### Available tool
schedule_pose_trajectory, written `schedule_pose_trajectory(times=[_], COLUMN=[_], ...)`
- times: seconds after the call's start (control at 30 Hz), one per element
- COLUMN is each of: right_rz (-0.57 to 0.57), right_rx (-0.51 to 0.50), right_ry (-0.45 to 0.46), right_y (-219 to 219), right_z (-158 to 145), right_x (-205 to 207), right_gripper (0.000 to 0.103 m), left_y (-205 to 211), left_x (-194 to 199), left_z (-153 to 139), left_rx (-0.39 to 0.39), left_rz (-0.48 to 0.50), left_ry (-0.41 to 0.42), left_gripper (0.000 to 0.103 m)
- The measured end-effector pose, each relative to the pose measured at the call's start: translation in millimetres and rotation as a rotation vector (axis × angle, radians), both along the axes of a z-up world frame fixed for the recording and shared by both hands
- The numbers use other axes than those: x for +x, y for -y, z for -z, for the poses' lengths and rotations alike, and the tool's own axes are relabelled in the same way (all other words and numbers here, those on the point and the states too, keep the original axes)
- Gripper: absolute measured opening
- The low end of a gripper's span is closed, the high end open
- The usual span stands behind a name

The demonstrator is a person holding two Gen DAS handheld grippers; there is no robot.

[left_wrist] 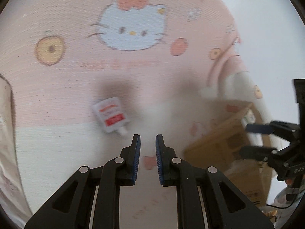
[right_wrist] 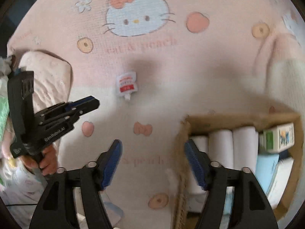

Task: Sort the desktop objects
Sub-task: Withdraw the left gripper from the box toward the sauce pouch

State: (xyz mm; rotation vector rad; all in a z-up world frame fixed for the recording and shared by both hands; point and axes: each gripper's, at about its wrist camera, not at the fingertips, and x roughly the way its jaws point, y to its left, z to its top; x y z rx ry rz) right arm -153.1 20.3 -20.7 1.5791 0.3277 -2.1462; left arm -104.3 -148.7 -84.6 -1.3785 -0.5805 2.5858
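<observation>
The small white-and-red pouch [left_wrist: 110, 114] lay alone on the pink cartoon blanket [left_wrist: 57, 87], its spout toward six o'clock, at about eleven o'clock from the left claw [left_wrist: 148, 140] and well apart from the cardboard box [right_wrist: 238, 117]. The left claw was nearly clenched, with only a narrow gap and nothing between its blue pads. The right claw [right_wrist: 152, 147] stood released and wide, also empty, just beside the box's near edge at its three o'clock.

The likely trouble was the pouch itself: flat and soft on yielding bedding, it could slide or fold away from the pads, or the pads could pinch blanket along with it. A claw that narrow would have to open first. Both views were blurred, so a hurried approach might miss.

Inside the box sat white rolls [right_wrist: 230, 139], a small printed carton [right_wrist: 280, 136] and something pale blue [right_wrist: 266, 164], leaving little room. A quilted pillow [right_wrist: 47, 76] lay at nine o'clock beyond the left claw. Nothing stood between either claw and the pouch.
</observation>
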Motion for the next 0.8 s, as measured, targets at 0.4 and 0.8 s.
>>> schedule_pose_trajectory(times=[0.4, 0.8], right_rz=[-0.129, -0.038], right_rx=[-0.047, -0.185], right_ry=[-0.168, -0.219], right_y=[77, 107], right_z=[24, 117], right_x=[9, -14], right_gripper=[0.076, 0.076], left_y=[34, 76], left_x=[-23, -93], left_z=[57, 85], left_rx=[0.011, 0.069], left_rz=[0.032, 0.051], left_ry=[0.093, 0.137], left_gripper=[0.021, 0.042])
